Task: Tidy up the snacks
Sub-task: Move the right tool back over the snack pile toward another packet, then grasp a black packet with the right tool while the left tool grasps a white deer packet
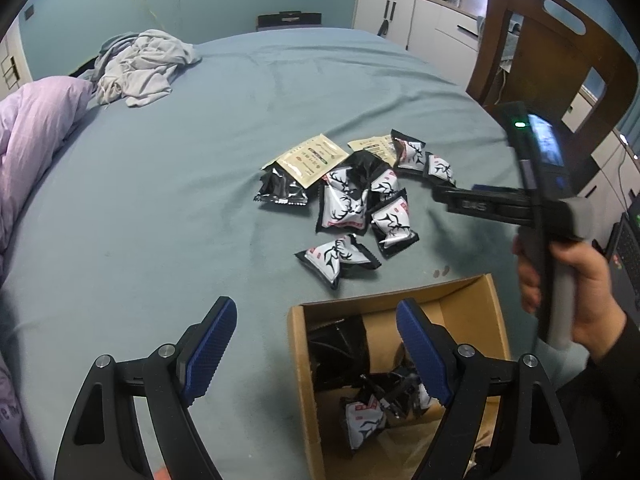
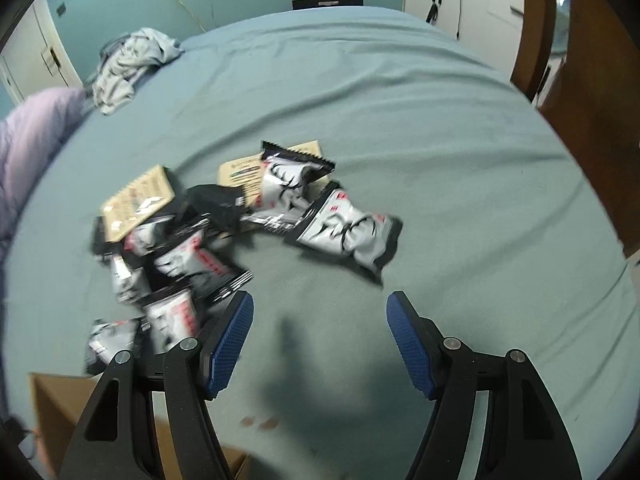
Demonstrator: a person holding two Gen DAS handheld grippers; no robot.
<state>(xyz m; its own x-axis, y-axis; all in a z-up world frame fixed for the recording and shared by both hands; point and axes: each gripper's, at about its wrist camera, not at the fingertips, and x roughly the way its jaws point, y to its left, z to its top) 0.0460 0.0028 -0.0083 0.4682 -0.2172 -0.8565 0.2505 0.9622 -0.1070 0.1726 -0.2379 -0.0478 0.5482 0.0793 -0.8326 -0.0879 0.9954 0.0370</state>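
Snacks (image 1: 352,200) heaped on bed (image 1: 200,200) (some in box (image 1: 468,292)), both grippers empty

- Seen from the right wrist: right gripper (image 2: 320,334) tilted down over a teal bedsheet (image 2: 400,120), blue-padded jaws apart with nothing between them.
- Lay scattered ahead and to the left: a pile of black-and-white snack packets (image 2: 188,256), blurred, with two tan sachets (image 2: 138,200) among them.
- Lay nearest the jaws, off to the right of the pile: one antler-printed packet (image 2: 348,232).
- Showed at lower left, partly behind the left finger: edge of a cardboard box (image 2: 56,408).
- Sat at the bed's far left: crumpled grey clothing (image 2: 128,64) beside a lilac duvet (image 2: 32,136).
- Stood at right: a brown wooden chair (image 2: 592,100).
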